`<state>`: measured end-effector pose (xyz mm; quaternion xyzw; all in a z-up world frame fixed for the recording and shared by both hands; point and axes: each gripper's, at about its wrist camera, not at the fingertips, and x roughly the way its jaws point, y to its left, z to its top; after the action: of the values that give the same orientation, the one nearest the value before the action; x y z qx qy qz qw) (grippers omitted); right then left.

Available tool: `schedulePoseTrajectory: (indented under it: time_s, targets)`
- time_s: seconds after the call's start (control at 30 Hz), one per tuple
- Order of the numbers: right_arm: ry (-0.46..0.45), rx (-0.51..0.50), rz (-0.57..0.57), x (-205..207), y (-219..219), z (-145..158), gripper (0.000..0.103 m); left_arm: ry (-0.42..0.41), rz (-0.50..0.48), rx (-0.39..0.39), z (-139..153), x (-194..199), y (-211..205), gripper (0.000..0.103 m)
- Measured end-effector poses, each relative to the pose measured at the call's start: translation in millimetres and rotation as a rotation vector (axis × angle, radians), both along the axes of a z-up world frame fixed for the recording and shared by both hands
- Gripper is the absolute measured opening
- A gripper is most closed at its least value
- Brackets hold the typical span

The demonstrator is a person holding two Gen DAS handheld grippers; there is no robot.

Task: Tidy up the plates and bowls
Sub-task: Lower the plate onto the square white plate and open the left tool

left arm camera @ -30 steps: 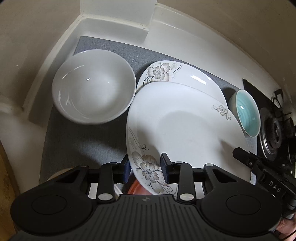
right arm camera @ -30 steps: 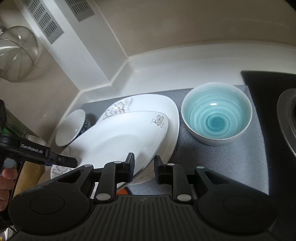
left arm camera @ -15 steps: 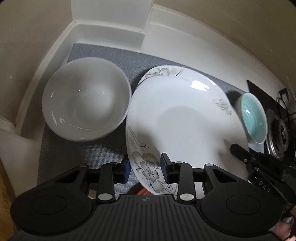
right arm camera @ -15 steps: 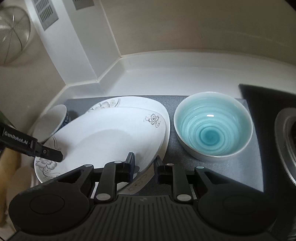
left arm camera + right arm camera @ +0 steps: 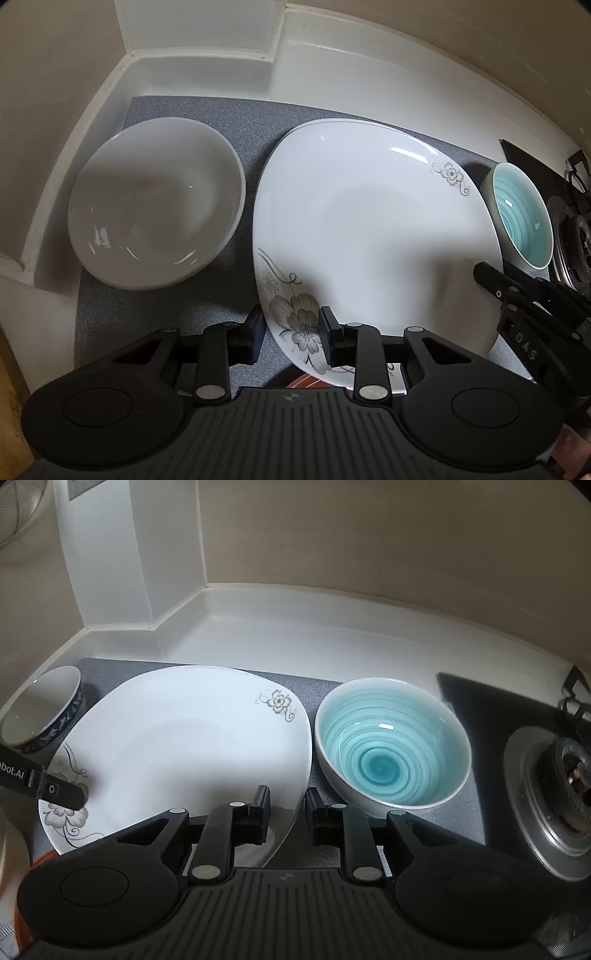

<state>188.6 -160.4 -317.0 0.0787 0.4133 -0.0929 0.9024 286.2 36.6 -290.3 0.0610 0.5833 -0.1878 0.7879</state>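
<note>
In the left wrist view we see a grey mat point(image 5: 177, 317) lying on the white bench point(image 5: 207, 77). On the mat, at the left, stands a white bowl point(image 5: 155, 210); it has nothing in it. Just beside it, at the right, lies a square white plate point(image 5: 373, 236) with grey flowers painted at two corners. A line of a second rim along its far edge suggests another plate under it, but we cannot tell this for sure. Nothing lies on the plate. The left gripper point(image 5: 291, 336) has its jaws on both sides of the near flowered corner of the plate. They have just been closing, with the plate edge between them; the right jaw lies on the plate, the left one stands beside the rim over the mat, so the grip is not firm. At the right, a turquoise bowl point(image 5: 524, 214) stands close to the plate, near a gas burner point(image 5: 576, 240). The right gripper point(image 5: 491, 280) reaches to the plate's right edge.

In the right wrist view the right gripper point(image 5: 288, 812) has its jaws a little apart. They have just been opening, and the near right edge of the plate point(image 5: 184, 757) passes between them without being pressed. The turquoise bowl point(image 5: 391, 746) is empty and stands just right of the plate on the mat point(image 5: 443, 812). A small bowl with a blue band point(image 5: 44, 712) is at the far left, beyond the plate, also empty. The left gripper point(image 5: 74, 797) rests at the plate's left flowered corner.
</note>
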Motion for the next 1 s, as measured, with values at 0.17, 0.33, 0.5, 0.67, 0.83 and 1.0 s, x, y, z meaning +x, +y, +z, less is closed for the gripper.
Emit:
schedulePoseTrajectory:
  time_s: [0.17, 0.33, 0.5, 0.67, 0.83, 1.0]
  targets:
    - [-0.008, 0.163, 0.005, -19, -19, 8, 0.037, -0.016, -0.016, -0.002, 12, -9, 5, 0.029]
    - [-0.005, 0.247, -0.011, -31, -27, 5, 0.043, -0.025, -0.021, 0.004, 10, -9, 10, 0.025]
    - [-0.002, 0.234, 0.000, -24, -21, -3, 0.027, -0.029, -0.001, -0.008, 4, 0, 10, 0.025]
    - [-0.014, 0.238, 0.009, -27, -19, 2, 0.026, -0.040, -0.013, 0.009, 11, -7, 11, 0.025]
    - [-0.003, 0.260, 0.062, -55, -12, 15, 0.026, -0.025, -0.033, -0.036, 22, -34, 25, 0.025]
    - [0.001, 0.265, 0.084, -53, -2, 14, 0.005, -0.001, -0.034, -0.031, 12, -40, 24, 0.014]
